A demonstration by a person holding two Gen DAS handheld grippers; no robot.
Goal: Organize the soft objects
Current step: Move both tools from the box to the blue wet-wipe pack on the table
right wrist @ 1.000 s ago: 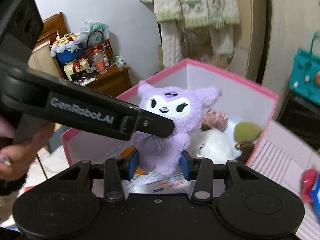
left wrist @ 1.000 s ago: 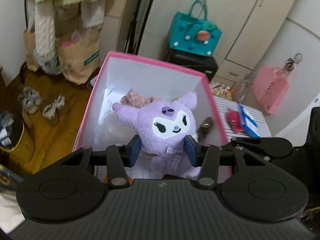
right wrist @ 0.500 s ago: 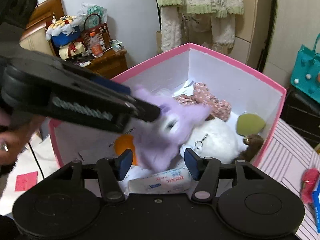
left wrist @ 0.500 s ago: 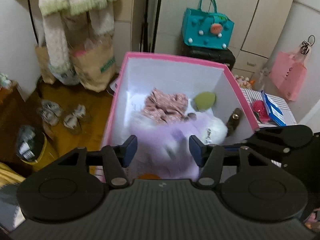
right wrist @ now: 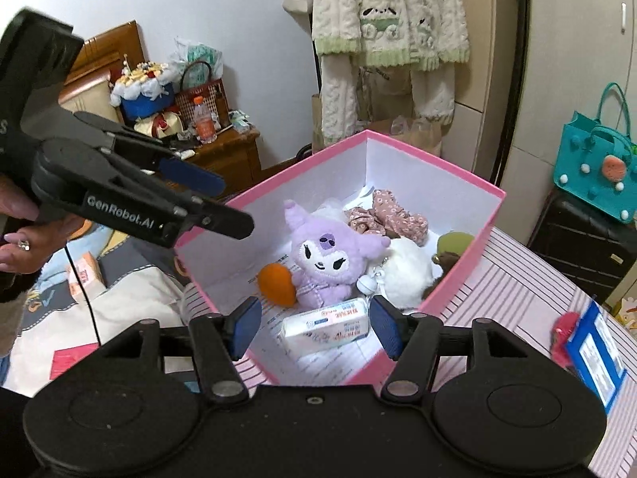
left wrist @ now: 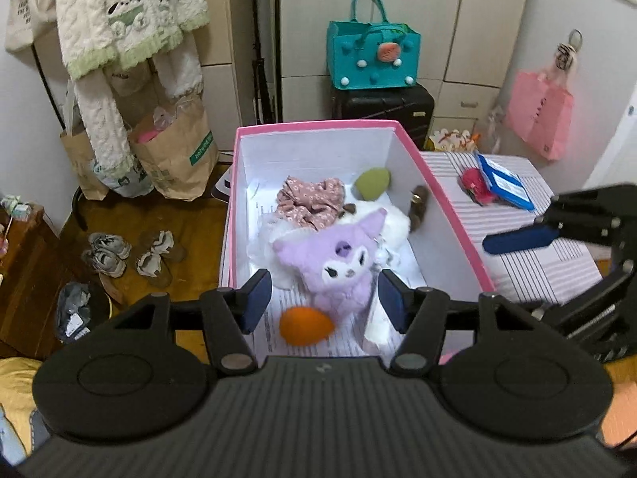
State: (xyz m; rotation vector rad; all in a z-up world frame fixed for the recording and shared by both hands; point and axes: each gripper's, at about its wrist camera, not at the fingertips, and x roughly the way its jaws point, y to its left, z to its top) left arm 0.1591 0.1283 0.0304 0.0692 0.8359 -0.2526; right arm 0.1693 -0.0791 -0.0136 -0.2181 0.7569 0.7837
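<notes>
A purple plush doll (left wrist: 338, 267) (right wrist: 326, 263) lies inside the pink box (left wrist: 314, 126) (right wrist: 434, 157), on a white fluffy toy (left wrist: 392, 221) (right wrist: 406, 271). An orange sponge (left wrist: 304, 324) (right wrist: 276, 283), a green sponge (left wrist: 372, 183) (right wrist: 454, 241), a pink floral cloth (left wrist: 310, 203) (right wrist: 386, 215) and a tissue pack (right wrist: 326, 324) also lie in the box. My left gripper (left wrist: 324, 298) is open and empty above the box's near edge. My right gripper (right wrist: 314, 328) is open and empty above the box's near corner.
The box stands on a pink striped surface (left wrist: 517, 231). A red item (left wrist: 475, 189) and a blue card (left wrist: 505, 185) lie on it to the right. Shoes (left wrist: 131, 253) and paper bags (left wrist: 171, 155) sit on the wooden floor at left. A teal bag (left wrist: 372, 55) rests on a black suitcase (left wrist: 382, 109).
Both grippers held the purple doll above the box a second ago. They have opened, the doll has dropped into the box, and both grippers have drawn back and up.
</notes>
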